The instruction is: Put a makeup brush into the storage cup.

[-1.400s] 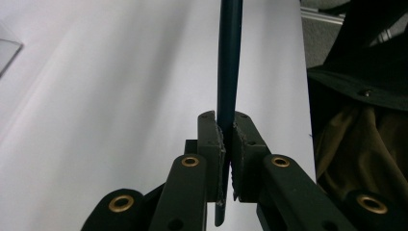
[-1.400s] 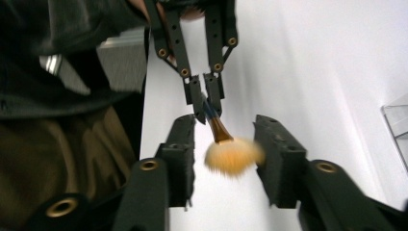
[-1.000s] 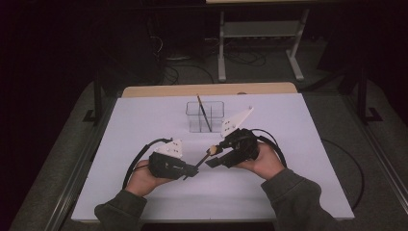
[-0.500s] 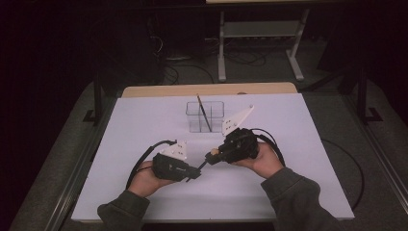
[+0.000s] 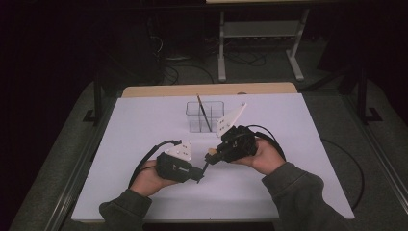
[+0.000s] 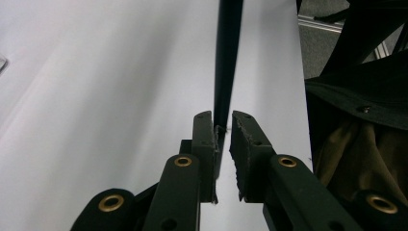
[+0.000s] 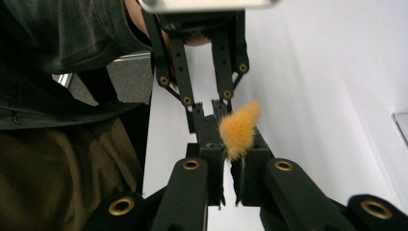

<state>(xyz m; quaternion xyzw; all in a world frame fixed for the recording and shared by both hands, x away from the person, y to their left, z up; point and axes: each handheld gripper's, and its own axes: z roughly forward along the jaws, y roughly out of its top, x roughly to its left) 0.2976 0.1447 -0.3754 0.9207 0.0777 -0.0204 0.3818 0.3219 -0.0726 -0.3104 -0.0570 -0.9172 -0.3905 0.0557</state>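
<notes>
the brush [image 5: 206, 162] hangs above the table [image 5: 298, 144] between both grippers: the right gripper [image 7: 226, 159] is clamped on its orange-tufted end, while the left gripper [image 6: 222, 139] has just been easing apart, the black handle between its near-closed jaws. judged step: handover to the right gripper. next, the left must let go fully and back away; the holder [image 5: 206, 115] with another brush [image 5: 204, 109] stands beyond, nothing between.

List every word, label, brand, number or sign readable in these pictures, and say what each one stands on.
None: no readable text in any view.
The brush, the clear holder, the white table and both grippers, left and right, bear no lettering.
The pale plate on the left gripper has small dark marks, too small to read as text.
</notes>
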